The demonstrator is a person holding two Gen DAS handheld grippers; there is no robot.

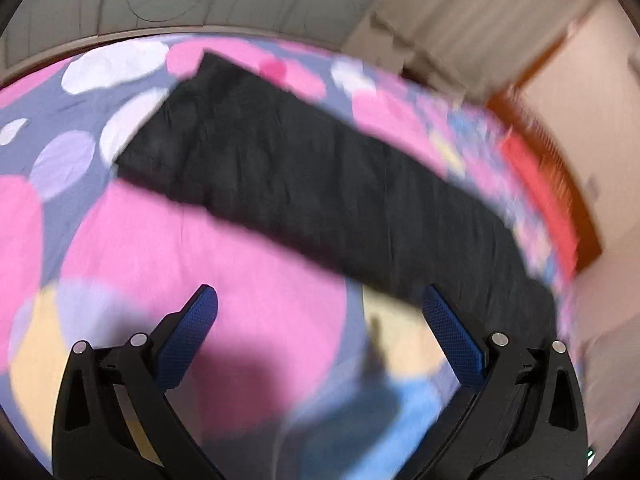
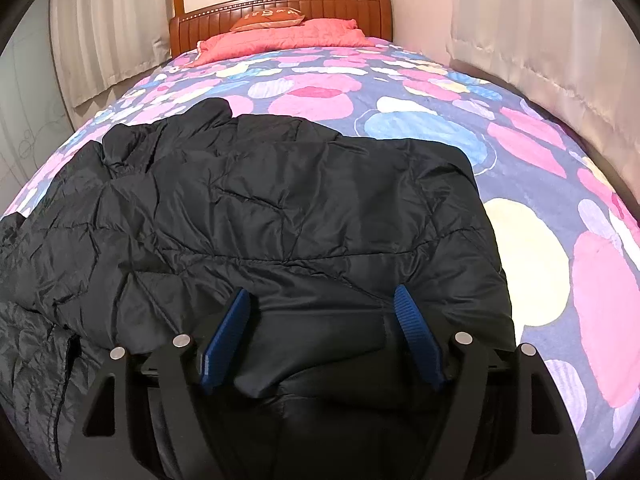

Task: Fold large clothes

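A large black quilted jacket (image 2: pixel 280 216) lies spread on the bed, one part folded over the rest. In the left wrist view it shows as a long dark band (image 1: pixel 304 176) running from upper left to lower right; that view is blurred. My left gripper (image 1: pixel 320 300) is open and empty, held above the sheet just short of the jacket's near edge. My right gripper (image 2: pixel 322 300) is open right over the jacket, with black fabric lying between its blue fingers (image 2: pixel 230 332). I cannot tell whether they touch the fabric.
The bed (image 2: pixel 440 128) has a sheet of pink, blue and white blobs. A red quilt (image 2: pixel 280 38) and an orange pillow (image 2: pixel 272 16) lie at the wooden headboard (image 2: pixel 280 4). Curtains (image 2: pixel 540 32) hang on both sides.
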